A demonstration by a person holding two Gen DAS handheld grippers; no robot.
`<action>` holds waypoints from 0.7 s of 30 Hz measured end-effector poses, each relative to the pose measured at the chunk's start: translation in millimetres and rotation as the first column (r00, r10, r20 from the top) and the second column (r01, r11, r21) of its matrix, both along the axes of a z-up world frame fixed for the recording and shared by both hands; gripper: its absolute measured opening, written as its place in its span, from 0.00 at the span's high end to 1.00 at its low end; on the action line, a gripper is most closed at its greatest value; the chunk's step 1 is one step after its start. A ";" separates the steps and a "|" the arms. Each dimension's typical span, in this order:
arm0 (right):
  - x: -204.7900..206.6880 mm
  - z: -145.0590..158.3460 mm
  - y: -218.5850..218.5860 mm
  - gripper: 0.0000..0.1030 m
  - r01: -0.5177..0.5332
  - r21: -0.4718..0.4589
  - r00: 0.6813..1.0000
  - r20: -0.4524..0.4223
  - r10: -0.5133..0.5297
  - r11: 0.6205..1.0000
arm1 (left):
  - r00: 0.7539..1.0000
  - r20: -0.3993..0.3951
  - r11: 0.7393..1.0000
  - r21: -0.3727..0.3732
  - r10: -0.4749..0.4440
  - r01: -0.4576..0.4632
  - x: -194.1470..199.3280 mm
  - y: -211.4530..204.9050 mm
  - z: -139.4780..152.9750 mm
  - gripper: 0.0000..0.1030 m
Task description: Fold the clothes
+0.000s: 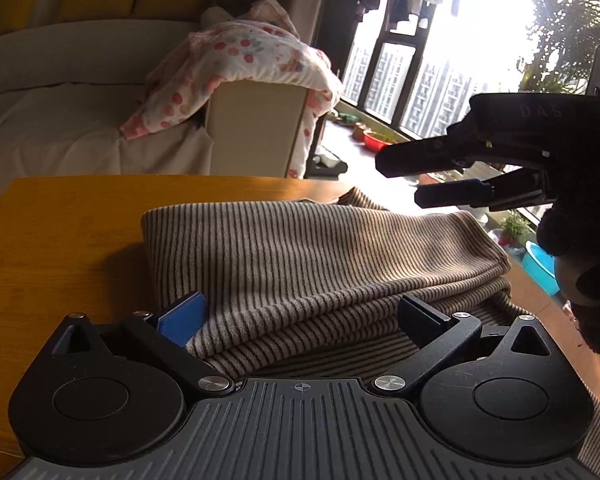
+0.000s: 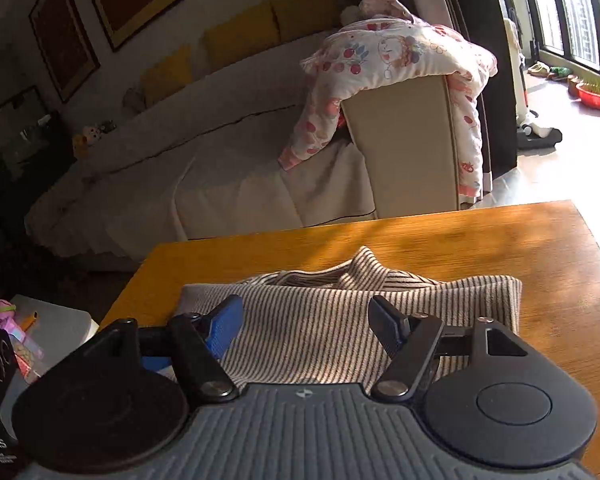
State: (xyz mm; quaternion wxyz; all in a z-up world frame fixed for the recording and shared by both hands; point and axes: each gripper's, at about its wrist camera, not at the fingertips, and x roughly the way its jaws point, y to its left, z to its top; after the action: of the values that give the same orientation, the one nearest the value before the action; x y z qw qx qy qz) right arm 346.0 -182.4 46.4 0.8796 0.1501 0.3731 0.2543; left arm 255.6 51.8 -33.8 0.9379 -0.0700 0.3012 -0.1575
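Note:
A brown-and-cream striped garment (image 1: 316, 256) lies folded in layers on the wooden table (image 1: 60, 232). My left gripper (image 1: 300, 316) is open, its fingers spread over the near folded edge; nothing is clamped. My right gripper (image 1: 400, 178) hovers above the garment's right end in the left wrist view, jaws apart. In the right wrist view my right gripper (image 2: 306, 318) is open above the same garment (image 2: 300, 320), whose collar (image 2: 360, 264) points to the table's far side.
A sofa (image 2: 220, 184) with a floral quilt (image 2: 400, 56) over its armrest stands beyond the table (image 2: 460, 240). A low white stand with small items (image 2: 32, 340) is at the table's left. Windows, plants and basins (image 1: 540, 260) are to the right.

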 end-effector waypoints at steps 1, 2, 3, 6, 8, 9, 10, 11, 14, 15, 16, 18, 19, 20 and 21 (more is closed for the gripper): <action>16.3 -1.2 7.1 0.32 -0.023 0.036 0.998 -0.051 0.025 0.999 | 1.000 0.000 1.000 -0.002 0.000 0.000 0.0 0.4 -0.2 0.00; 31.9 -5.5 15.0 0.32 -0.033 0.054 0.995 -0.094 0.038 0.998 | 1.000 0.000 1.000 -0.006 0.000 0.000 -0.3 0.9 -0.3 0.00; 45.5 -11.3 24.1 0.32 -0.031 0.048 0.991 -0.127 0.037 0.998 | 1.000 0.001 1.000 -0.011 0.001 -0.001 -0.6 1.5 -0.5 0.00; 74.5 -33.5 54.0 0.32 -0.033 -0.020 0.974 -0.225 0.028 0.999 | 1.000 0.005 1.000 -0.021 0.003 -0.003 -1.3 2.5 -0.7 0.00; 87.2 -42.5 70.0 0.30 -0.038 -0.015 0.959 -0.283 0.032 0.999 | 1.000 0.006 1.000 -0.023 0.004 -0.004 -2.1 2.7 -1.1 0.00; 92.0 -43.2 77.1 0.28 -0.040 0.003 0.956 -0.291 0.039 0.999 | 1.000 0.006 1.000 -0.024 0.005 -0.005 -2.4 3.0 -1.1 0.00; 96.7 -41.5 82.4 0.28 -0.039 0.039 0.954 -0.296 0.048 0.999 | 1.000 0.006 1.000 -0.026 0.008 -0.008 -2.5 3.5 -1.0 0.00; 100.0 -37.0 84.3 0.28 -0.018 0.065 0.961 -0.274 0.035 0.998 | 1.000 0.005 1.000 -0.027 0.010 -0.010 -2.7 4.0 -1.0 0.00; 105.2 -19.5 81.9 0.32 0.032 0.101 0.988 -0.153 -0.017 0.994 | 1.000 0.005 0.999 -0.043 0.020 -0.020 -3.3 6.8 -0.9 0.00; 104.9 -12.3 78.2 0.33 0.049 0.099 0.995 -0.089 -0.040 0.994 | 1.000 0.005 0.999 -0.046 0.020 -0.020 -3.2 7.2 -0.9 0.00; 105.3 -6.5 74.0 0.33 0.061 0.089 0.997 -0.054 -0.056 0.994 | 1.000 0.005 0.999 -0.049 0.020 -0.020 -3.1 7.5 -0.9 0.00; 105.1 -1.0 66.4 0.33 0.068 0.054 0.997 -0.042 -0.066 0.996 | 1.000 0.006 0.998 -0.054 0.020 -0.019 -2.7 8.1 -0.7 0.00; 104.2 0.3 63.4 0.33 0.064 0.032 0.997 -0.044 -0.063 0.997 | 1.000 0.006 0.998 -0.055 0.020 -0.019 -2.5 8.3 -0.6 0.00; 101.9 -1.4 63.1 0.33 0.043 0.010 0.998 -0.054 -0.042 0.999 | 1.000 0.006 0.998 -0.057 0.019 -0.019 -2.0 8.9 -0.5 0.00; 99.3 -3.6 63.3 0.34 0.018 -0.011 0.998 -0.067 -0.019 1.000 | 1.000 0.006 0.998 -0.060 0.019 -0.019 -1.3 9.5 -0.4 0.00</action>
State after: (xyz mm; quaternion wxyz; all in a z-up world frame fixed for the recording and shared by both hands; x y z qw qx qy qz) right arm 445.3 -119.2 42.9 0.8697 0.1574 0.4023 0.2390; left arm 254.3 61.3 -34.2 0.9377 -0.1003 0.2928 -0.1576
